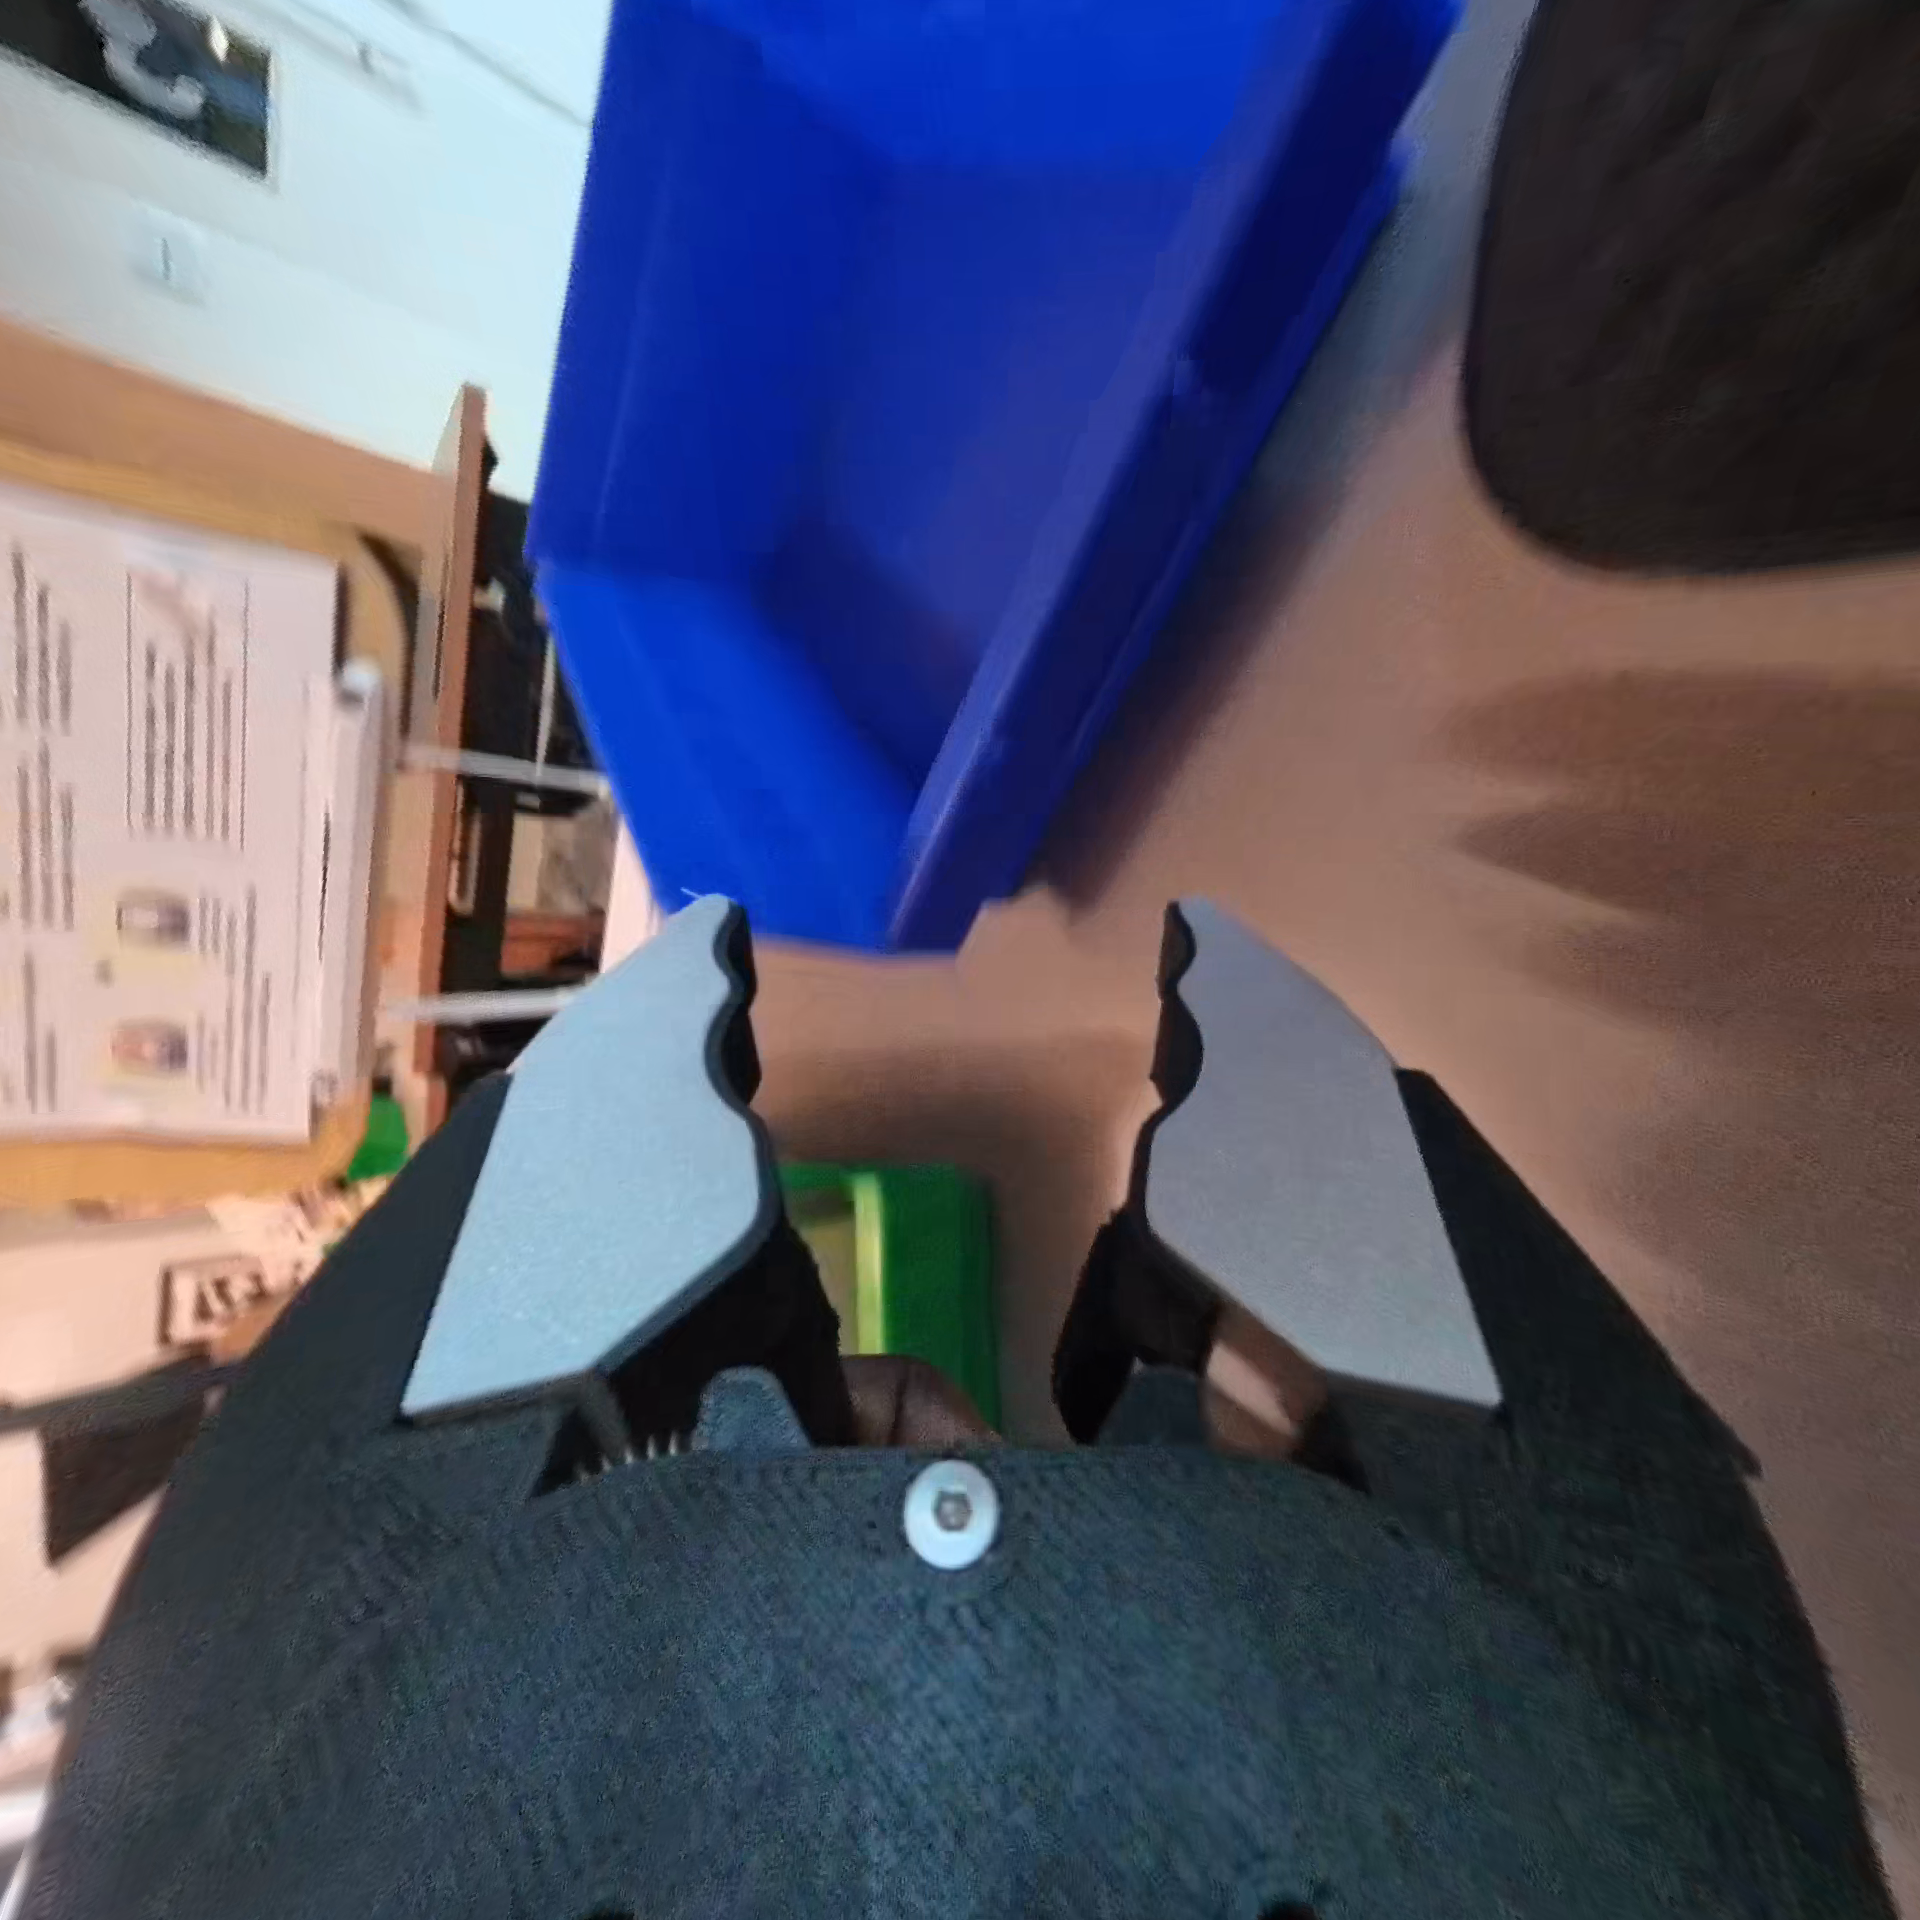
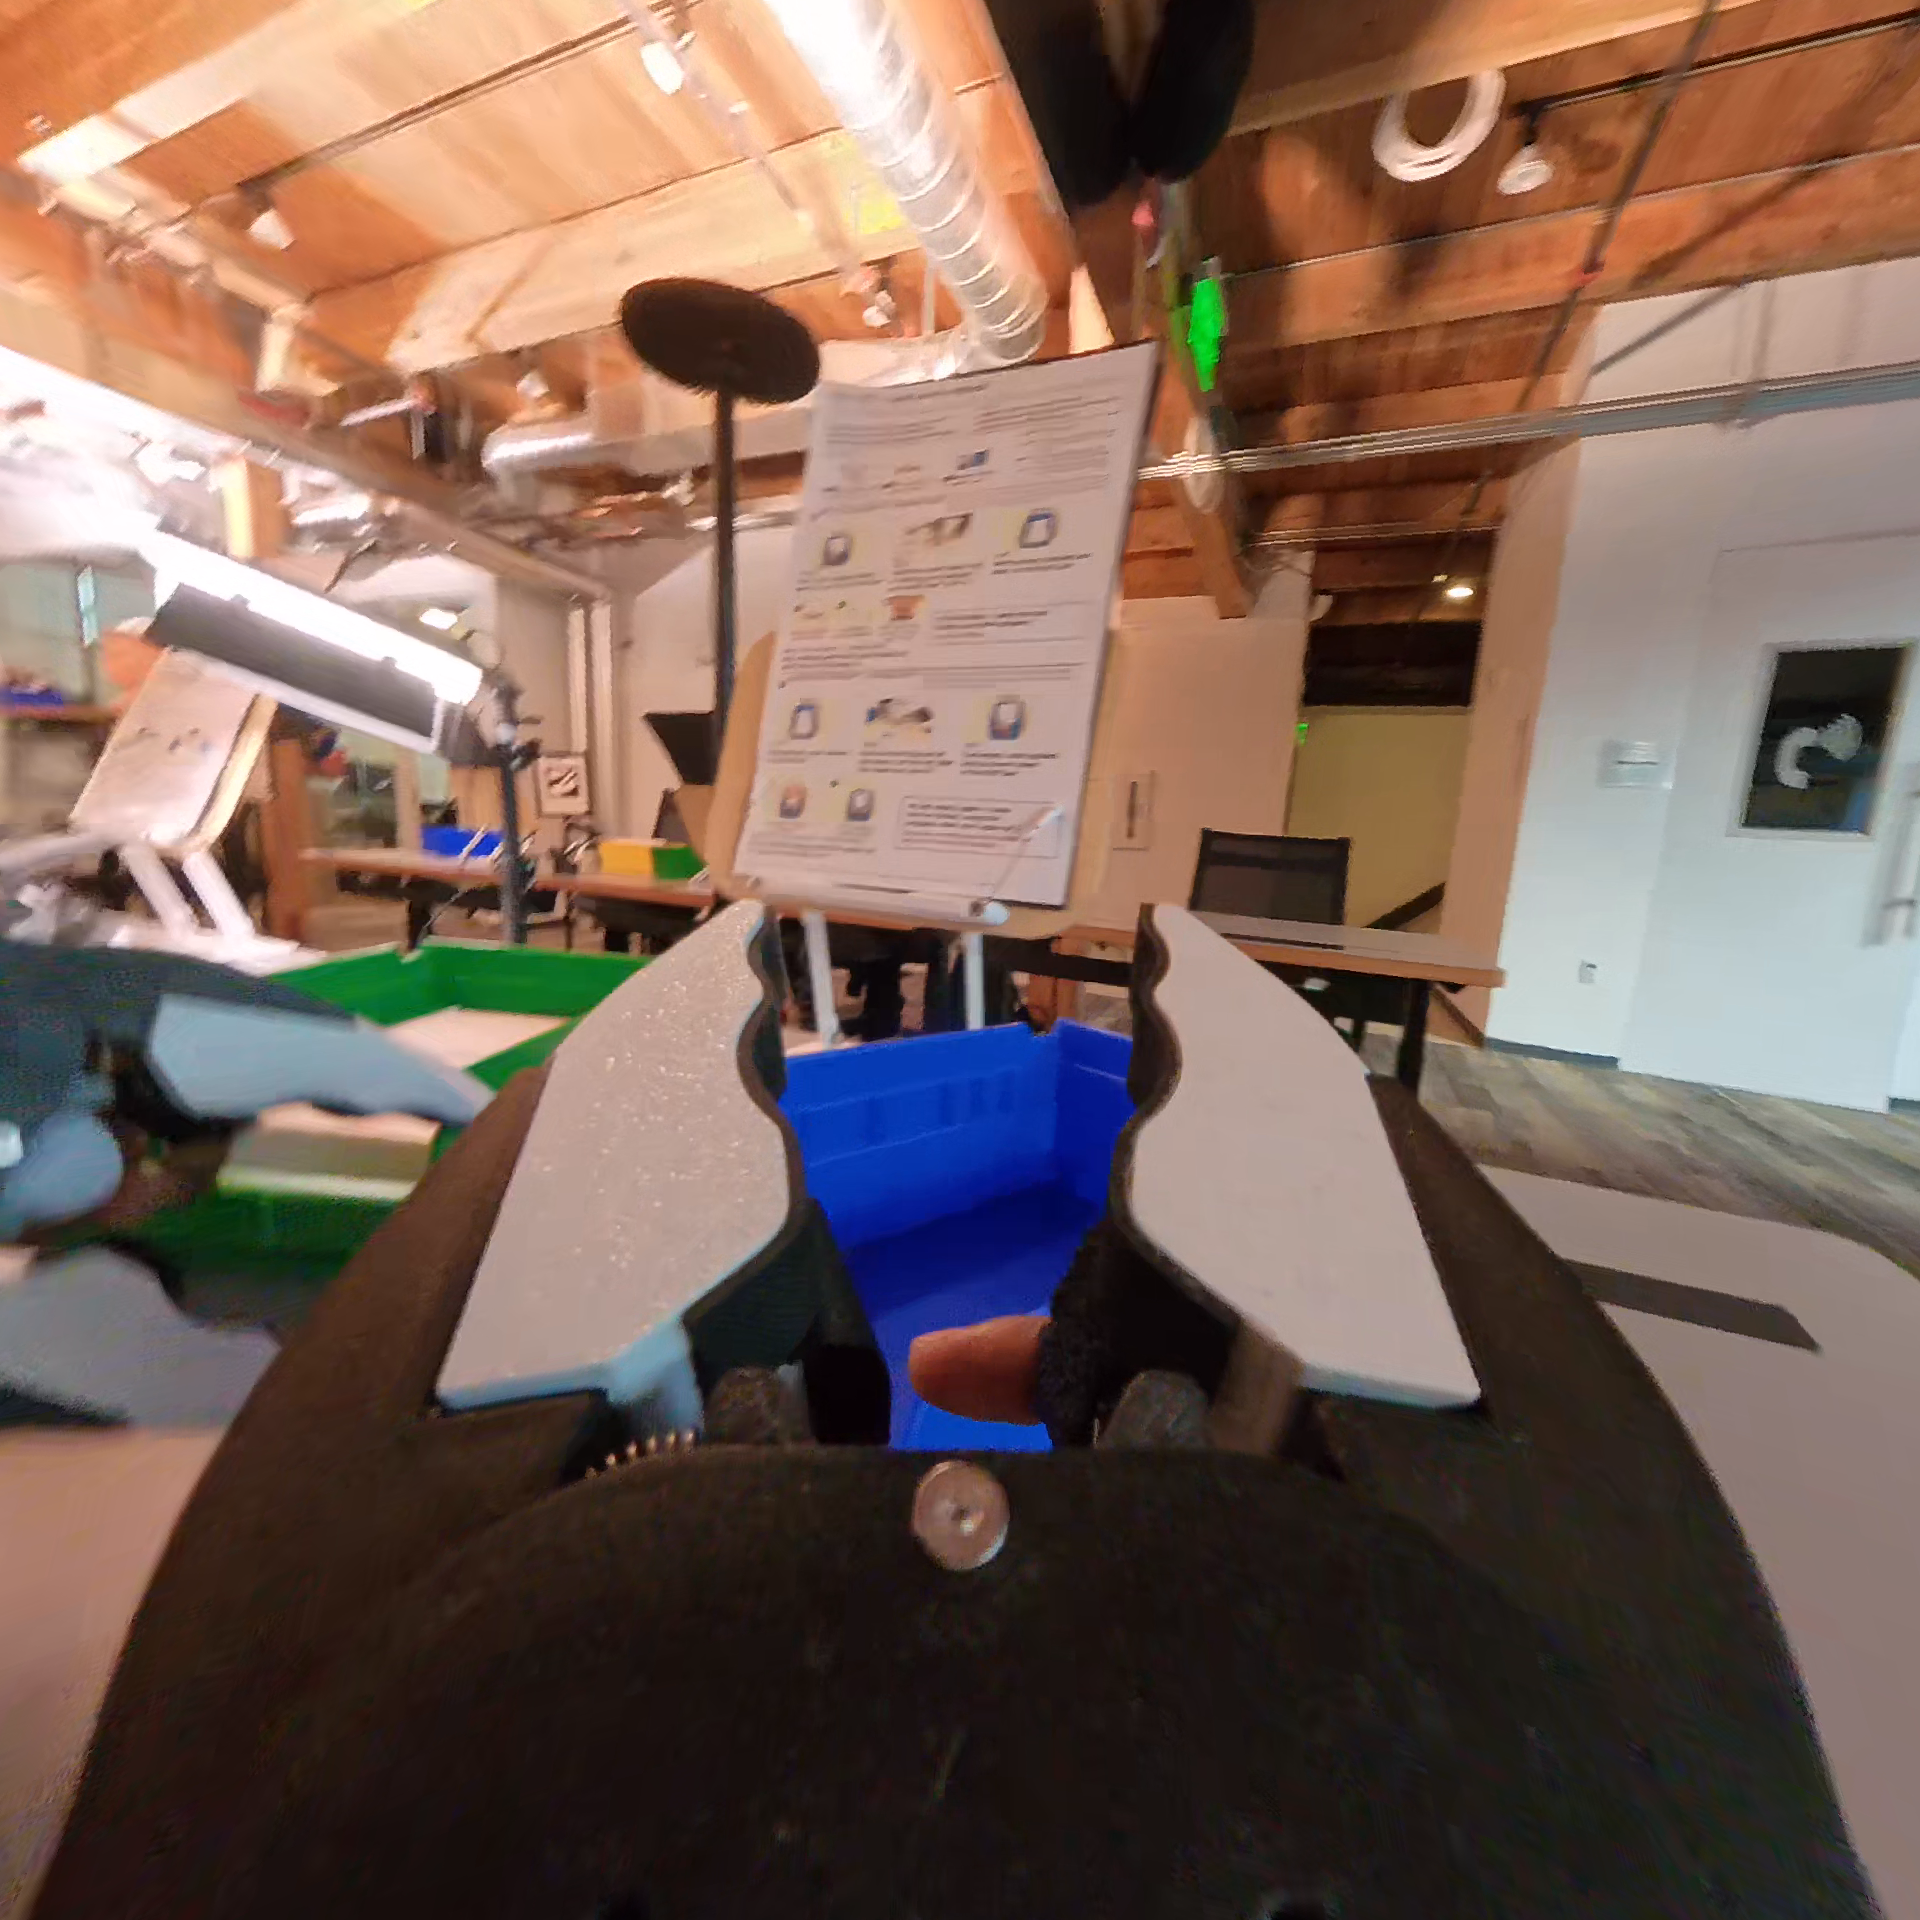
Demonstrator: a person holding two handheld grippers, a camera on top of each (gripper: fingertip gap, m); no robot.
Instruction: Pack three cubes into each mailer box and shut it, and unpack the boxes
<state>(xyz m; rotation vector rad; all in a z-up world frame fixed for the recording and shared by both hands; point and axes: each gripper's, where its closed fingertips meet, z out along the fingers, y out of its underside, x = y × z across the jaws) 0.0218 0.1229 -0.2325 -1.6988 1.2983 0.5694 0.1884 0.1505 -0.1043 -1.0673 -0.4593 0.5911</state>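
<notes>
Left gripper [image 1: 958, 914]: its jaws stand spread with nothing between them; the left wrist view is rolled sideways and smeared, so the tool seems to be in mid-swing.
Green bin [image 2: 457, 971]: seen from the right wrist view it sits at the left of the table, holding pale flat shapes that may be mailer boxes [image 2: 332, 1148]; too blurred to be sure.
Left gripper over green bin: in the right wrist view it shows at the left edge, just above or touching those pale shapes; which one I cannot tell.
Blue bin [image 2: 935, 1143]: directly ahead of the right gripper, beside the green bin; the part of its floor in view looks bare.
Right gripper [image 2: 948, 920]: jaws parted and empty, pointing level across the blue bin toward an instruction sheet on a stand [image 2: 935, 644].
Cubes: none visible in either view, so their place cannot be told.
Risk, left side: the blur suggests speed; a fast spread jaw could clip the blue bin wall [image 1: 935, 416] or shove a box askew.
Risk, right side: aimed high, it has little sight of the bin floor, so a blind descent could strike the rim.
Risk, both: the two tools are near each other over adjoining bins and could collide.
</notes>
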